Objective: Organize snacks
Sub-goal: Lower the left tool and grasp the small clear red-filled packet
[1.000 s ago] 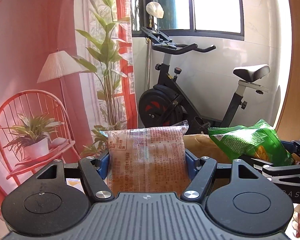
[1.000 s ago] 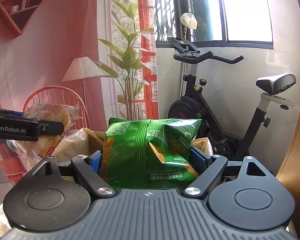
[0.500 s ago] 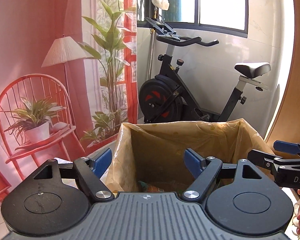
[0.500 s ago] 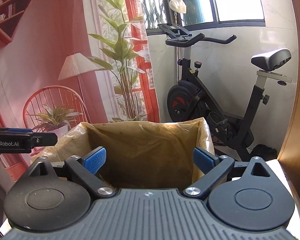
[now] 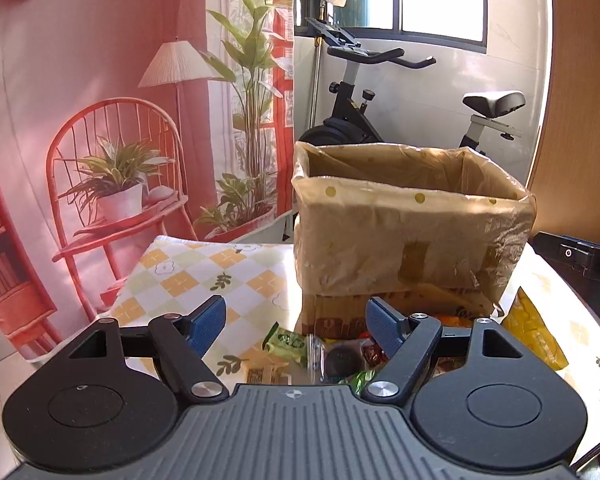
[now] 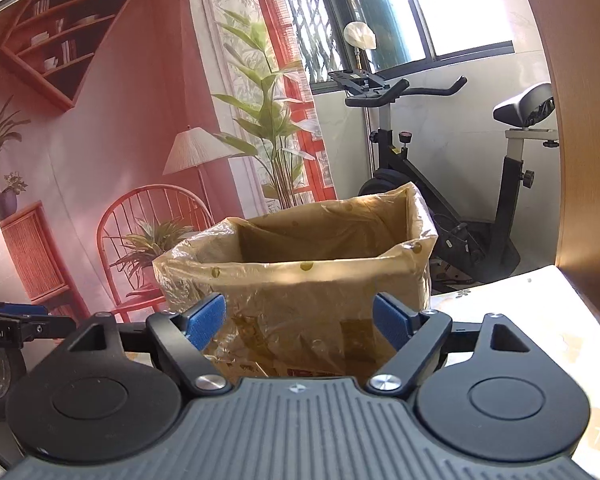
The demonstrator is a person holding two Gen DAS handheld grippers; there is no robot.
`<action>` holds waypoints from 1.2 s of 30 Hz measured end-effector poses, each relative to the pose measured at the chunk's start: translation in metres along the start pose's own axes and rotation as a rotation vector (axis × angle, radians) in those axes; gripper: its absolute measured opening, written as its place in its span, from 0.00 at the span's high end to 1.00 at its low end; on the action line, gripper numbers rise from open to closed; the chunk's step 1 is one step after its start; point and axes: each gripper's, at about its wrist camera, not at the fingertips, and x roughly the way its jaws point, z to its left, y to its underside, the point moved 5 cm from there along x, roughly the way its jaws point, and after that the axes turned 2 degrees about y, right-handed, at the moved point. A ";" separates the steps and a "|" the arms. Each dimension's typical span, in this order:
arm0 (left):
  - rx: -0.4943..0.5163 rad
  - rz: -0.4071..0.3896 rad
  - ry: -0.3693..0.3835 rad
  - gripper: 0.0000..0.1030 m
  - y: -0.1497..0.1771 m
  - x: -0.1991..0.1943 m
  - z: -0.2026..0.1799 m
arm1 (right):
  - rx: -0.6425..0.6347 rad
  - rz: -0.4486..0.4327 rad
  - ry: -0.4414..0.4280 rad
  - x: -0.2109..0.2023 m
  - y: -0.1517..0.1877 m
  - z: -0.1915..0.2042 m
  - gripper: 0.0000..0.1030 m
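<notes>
A cardboard box lined with a yellowish plastic bag [image 5: 408,232] stands on the table; it also shows in the right wrist view [image 6: 300,280]. My left gripper [image 5: 298,326] is open and empty, low in front of the box. Between its fingers lie several small snacks: a green packet [image 5: 286,342], a clear pack with a dark round biscuit [image 5: 340,360] and a red wrapper [image 5: 374,352]. A yellow packet [image 5: 534,330] lies to the right. My right gripper [image 6: 300,322] is open and empty, in front of the box. The box's contents are hidden.
A checked tablecloth [image 5: 188,276] covers the table. The other gripper shows at the right edge of the left wrist view [image 5: 580,256] and at the left edge of the right wrist view [image 6: 16,326]. An exercise bike [image 6: 440,200] stands behind the table.
Both grippers let go of their snack bags into the box, the orange packet from the left and the green bag from the right, then drew back and down, open and empty.
</notes>
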 end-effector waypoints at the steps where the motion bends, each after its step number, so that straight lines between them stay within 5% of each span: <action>1: -0.013 0.029 0.001 0.26 0.016 0.002 0.002 | 0.003 0.003 0.007 -0.003 0.009 -0.001 0.24; 7: -0.058 0.188 0.025 0.37 0.095 0.027 0.015 | 0.022 0.092 0.033 -0.013 0.063 -0.004 0.29; 15: 0.254 0.225 0.169 0.36 0.147 0.023 0.007 | 0.065 0.131 0.046 -0.021 0.080 -0.011 0.29; 21: 0.380 0.251 0.288 0.27 0.171 0.018 -0.007 | 0.085 0.150 0.046 -0.018 0.086 -0.009 0.29; 27: 0.503 0.252 0.239 0.26 0.185 0.027 -0.021 | 0.083 0.156 0.046 -0.017 0.086 -0.008 0.29; 36: 0.286 0.250 0.143 0.25 0.166 0.060 -0.003 | 0.080 0.174 0.050 -0.014 0.089 -0.008 0.29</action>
